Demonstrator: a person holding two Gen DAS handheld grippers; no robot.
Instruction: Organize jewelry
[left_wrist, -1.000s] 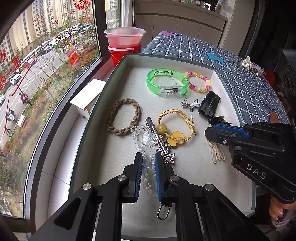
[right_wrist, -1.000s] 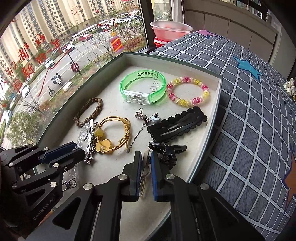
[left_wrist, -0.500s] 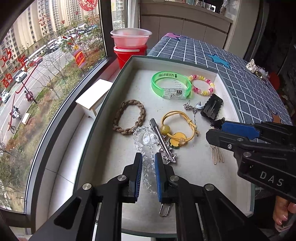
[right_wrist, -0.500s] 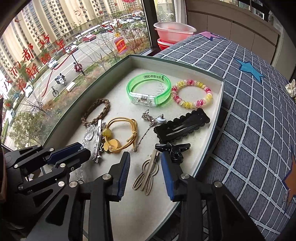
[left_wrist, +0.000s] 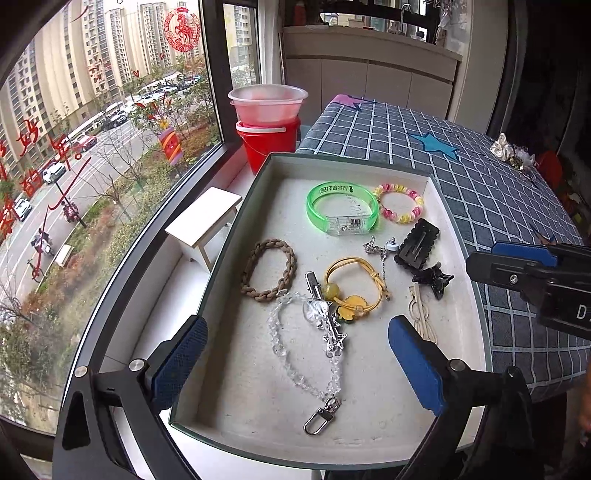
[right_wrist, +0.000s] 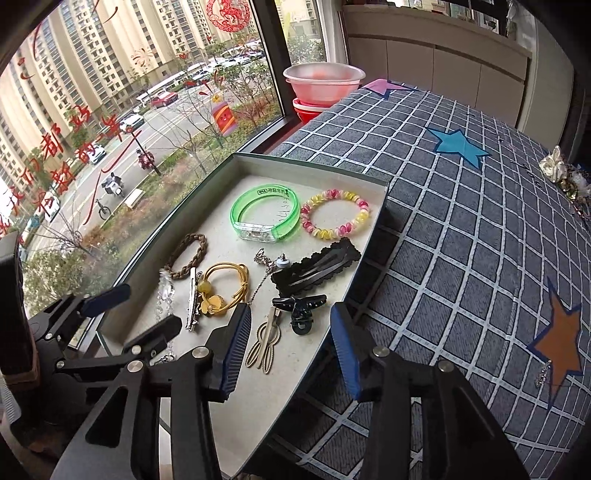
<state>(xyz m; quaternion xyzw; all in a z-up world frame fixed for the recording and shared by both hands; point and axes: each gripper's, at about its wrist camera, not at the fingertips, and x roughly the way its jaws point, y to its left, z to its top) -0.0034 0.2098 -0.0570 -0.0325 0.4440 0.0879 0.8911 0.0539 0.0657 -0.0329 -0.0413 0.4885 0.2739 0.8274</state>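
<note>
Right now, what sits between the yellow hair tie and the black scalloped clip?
A thin silver chain with a small round charm, lying on the tray between the yellow hair tie and black scalloped clip; both wrist views show it.

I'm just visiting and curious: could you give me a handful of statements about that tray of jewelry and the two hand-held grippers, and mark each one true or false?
1. The green bangle lies inside the tray. True.
2. The left hand-held gripper is clamped on the clear bead chain. False: its jaws are opening and the chain lies loose on the tray floor.
3. The pink and yellow bead bracelet lies beside the green bangle. True.
4. The right hand-held gripper holds the black claw clip. False: its jaws are opening, nothing is between the pads, and the clip rests in the tray.
5. The tray sits in the middle of the checked cloth. False: it sits at the window edge.
</note>
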